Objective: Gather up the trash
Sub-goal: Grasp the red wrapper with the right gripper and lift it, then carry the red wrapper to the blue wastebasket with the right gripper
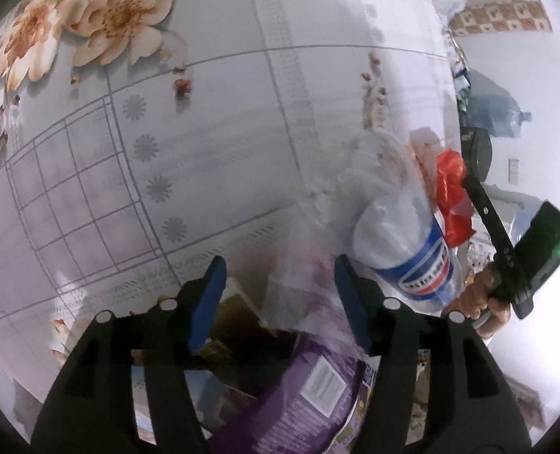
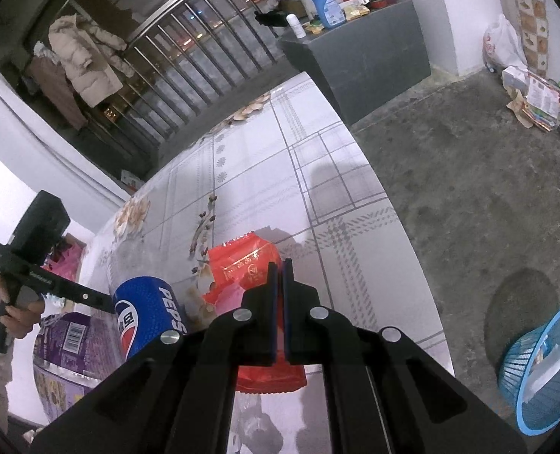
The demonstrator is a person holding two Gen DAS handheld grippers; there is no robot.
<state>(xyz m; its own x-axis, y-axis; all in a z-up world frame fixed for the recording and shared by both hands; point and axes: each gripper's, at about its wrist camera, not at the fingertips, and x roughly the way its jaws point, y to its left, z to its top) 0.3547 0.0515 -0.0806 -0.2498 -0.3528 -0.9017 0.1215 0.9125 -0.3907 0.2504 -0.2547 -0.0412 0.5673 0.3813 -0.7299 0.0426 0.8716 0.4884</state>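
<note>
- Our right gripper [image 2: 280, 265] has its jaws pinched nearly together on the top edge of the red wrapper [image 2: 249, 265], which sits near the table's [image 2: 336, 174] edge at about 6 o'clock in the right wrist view.
- Our left gripper [image 1: 280, 287] is spread wide with nothing between the pads, over the purple box [image 1: 310, 389].
- Risk: we've only got a thin edge, so the crinkly film could slip free as we lift.
- Risk: the Pepsi bottle [image 2: 147, 310] lies just beside it at 9 o'clock; a sideways drag could roll it.
- The blue basket [image 2: 541, 370] lies tipped on the floor at 4 o'clock, so a drop may miss.
- The wrapper's long axis runs 12 to 6, pinched end away from us.
</note>
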